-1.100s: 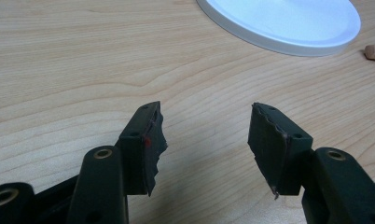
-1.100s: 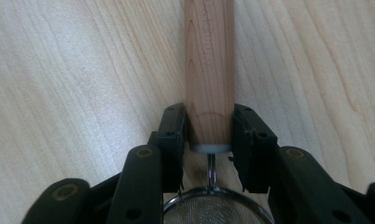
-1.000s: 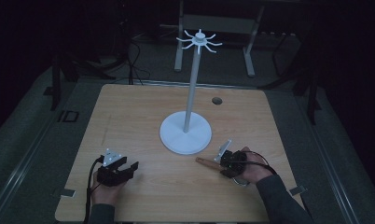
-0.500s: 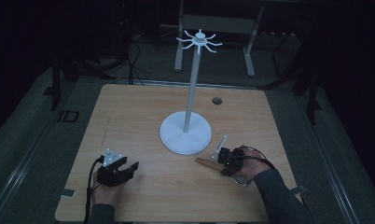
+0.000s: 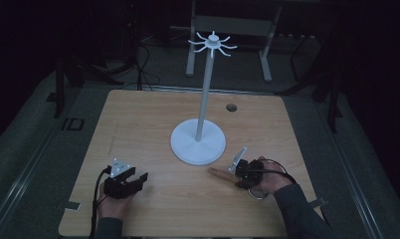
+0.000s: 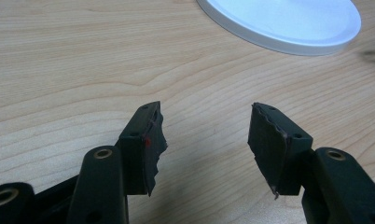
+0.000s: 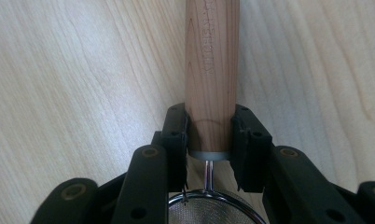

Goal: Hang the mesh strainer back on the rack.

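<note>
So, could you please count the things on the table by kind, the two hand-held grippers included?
Grippers: 2, the left gripper open and the right gripper shut on the strainer's handle.
White stand with hooks on top: 1.
Strainer with wooden handle and metal mesh: 1.
Total: 4.

A small strainer (image 7: 211,74) with a pale wooden handle and wire mesh bowl is laid flat near the bench's (image 5: 153,114) right front.
</note>
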A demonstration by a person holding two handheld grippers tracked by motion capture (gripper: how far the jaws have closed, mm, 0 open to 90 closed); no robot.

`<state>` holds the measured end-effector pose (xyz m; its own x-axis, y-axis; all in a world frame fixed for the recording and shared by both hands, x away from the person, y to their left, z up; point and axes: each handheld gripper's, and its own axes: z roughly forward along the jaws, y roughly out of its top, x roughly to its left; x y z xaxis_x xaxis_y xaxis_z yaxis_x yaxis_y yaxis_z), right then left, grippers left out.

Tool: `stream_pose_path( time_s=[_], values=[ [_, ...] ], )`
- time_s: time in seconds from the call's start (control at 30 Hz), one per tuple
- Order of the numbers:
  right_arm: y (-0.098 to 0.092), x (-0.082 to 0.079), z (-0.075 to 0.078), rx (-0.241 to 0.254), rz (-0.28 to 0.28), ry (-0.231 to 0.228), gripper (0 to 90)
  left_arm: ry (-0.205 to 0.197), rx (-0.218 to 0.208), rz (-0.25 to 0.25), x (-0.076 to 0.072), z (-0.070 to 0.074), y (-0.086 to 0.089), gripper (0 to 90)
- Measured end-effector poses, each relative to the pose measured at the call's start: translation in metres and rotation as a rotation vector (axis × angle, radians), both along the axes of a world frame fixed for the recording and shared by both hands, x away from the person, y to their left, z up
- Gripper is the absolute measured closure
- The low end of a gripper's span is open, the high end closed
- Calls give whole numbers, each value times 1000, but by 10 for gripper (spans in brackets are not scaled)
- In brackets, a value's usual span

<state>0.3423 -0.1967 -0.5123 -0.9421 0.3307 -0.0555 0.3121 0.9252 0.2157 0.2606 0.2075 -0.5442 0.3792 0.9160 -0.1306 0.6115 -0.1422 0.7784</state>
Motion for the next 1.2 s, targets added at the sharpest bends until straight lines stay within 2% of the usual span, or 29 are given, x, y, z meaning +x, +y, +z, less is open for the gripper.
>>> stream_pose_path(
  time_s=[0.27,0.67,1.2],
  values=[
    [-1,-2,7,84,-13,-59,694,-1,0,1,0,0,0,447],
    [-5,-1,22,216,-66,-156,695,-2,-2,5,-1,1,1,447],
    [-5,2,33,312,-115,-208,696,-4,-3,8,-1,1,1,447]
  ],
)
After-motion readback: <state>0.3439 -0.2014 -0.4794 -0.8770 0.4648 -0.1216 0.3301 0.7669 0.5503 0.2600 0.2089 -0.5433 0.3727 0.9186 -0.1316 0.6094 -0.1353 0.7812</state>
